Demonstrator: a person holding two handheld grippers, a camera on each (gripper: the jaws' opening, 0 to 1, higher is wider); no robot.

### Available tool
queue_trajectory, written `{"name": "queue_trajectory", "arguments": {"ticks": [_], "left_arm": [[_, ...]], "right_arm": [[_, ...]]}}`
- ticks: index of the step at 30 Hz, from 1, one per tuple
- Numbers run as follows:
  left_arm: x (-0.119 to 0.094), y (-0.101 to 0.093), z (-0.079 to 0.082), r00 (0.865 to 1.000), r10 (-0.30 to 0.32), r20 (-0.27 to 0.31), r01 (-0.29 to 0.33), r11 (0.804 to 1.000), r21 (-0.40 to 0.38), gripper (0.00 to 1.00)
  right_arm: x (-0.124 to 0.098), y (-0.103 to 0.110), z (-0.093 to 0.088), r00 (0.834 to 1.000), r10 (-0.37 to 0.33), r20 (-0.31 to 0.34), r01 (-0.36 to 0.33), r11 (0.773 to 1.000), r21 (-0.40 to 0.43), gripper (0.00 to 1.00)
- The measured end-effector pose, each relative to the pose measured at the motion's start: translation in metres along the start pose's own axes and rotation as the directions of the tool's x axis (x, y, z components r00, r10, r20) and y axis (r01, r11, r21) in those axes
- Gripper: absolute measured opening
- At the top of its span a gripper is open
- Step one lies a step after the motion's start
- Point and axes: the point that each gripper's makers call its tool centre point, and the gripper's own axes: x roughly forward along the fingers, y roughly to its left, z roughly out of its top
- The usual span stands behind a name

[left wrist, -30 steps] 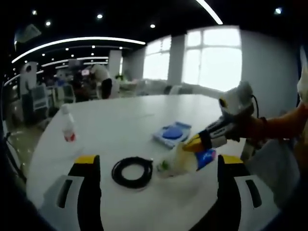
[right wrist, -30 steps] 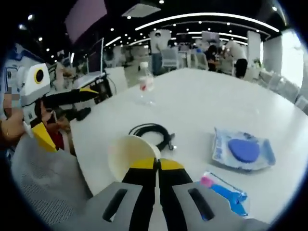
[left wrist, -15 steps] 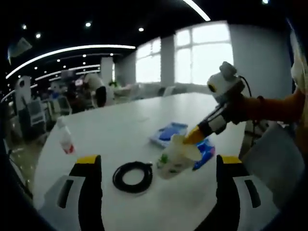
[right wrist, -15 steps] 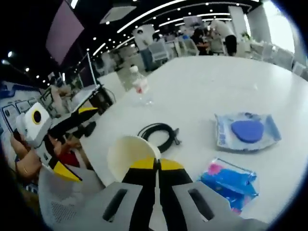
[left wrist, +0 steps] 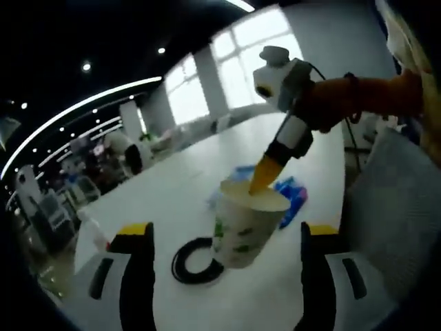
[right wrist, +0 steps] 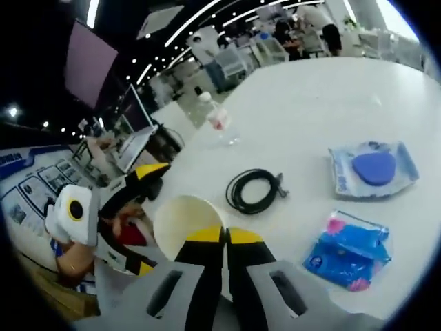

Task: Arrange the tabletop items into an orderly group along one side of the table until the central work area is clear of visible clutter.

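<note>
A cream paper cup with green print (left wrist: pixel 242 231) hangs upright above the white table (left wrist: pixel 193 186). My right gripper (left wrist: pixel 262 179) comes down from the upper right and is shut on the cup's rim. In the right gripper view its yellow-tipped jaws (right wrist: pixel 224 236) pinch the rim of the cup (right wrist: pixel 185 219). My left gripper (left wrist: pixel 224 231) stands open, its jaws either side of the cup without touching it; it shows as (right wrist: pixel 143 217) with a hand behind it. A coiled black cable (right wrist: pixel 254 190) lies on the table below.
A blue and pink packet (right wrist: pixel 346 251) and a clear packet holding a blue disc (right wrist: pixel 373 169) lie on the table to the right. A water bottle with a red label (right wrist: pixel 218 121) stands at the far edge. Office desks and people fill the background.
My right gripper has lifted the cup off the table and turned it upright. Both cameras have tilted and risen; the packets, cable and bottle stay where they lay.
</note>
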Motion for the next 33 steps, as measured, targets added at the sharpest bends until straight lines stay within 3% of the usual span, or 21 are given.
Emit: {"name": "queue_trajectory", "arguments": {"ticks": [7,13,15,20,25,33], "left_arm": [[0.000,0.003,-0.001,1.000,0.021,-0.014,-0.020,0.998,0.067,0.70],[0.000,-0.001,-0.002,1.000,0.002,-0.029,0.000,0.997,0.082,0.58],[0.000,-0.006,-0.001,0.999,-0.025,-0.028,0.026,0.999,0.035,0.50],[0.001,-0.015,-0.005,0.997,-0.050,-0.058,0.055,0.995,0.089,0.41],[0.001,-0.013,-0.006,0.997,-0.027,-0.067,0.034,0.993,0.115,0.40],[-0.004,-0.006,-0.004,0.999,-0.003,-0.052,0.005,0.999,0.040,0.39]], "right_arm": [[-0.002,0.009,-0.001,1.000,0.024,-0.018,-0.024,1.000,0.002,0.01],[-0.003,0.016,0.001,0.999,0.047,-0.022,-0.047,0.999,0.004,0.01],[-0.003,0.017,0.001,0.999,0.046,-0.023,-0.046,0.999,-0.001,0.01],[-0.004,0.018,0.001,0.999,0.047,-0.027,-0.048,0.999,-0.006,0.01],[-0.006,0.023,0.003,0.998,0.060,-0.007,-0.060,0.998,-0.031,0.02],[-0.010,0.036,0.015,0.991,0.118,0.054,-0.114,0.991,-0.072,0.04]]}}
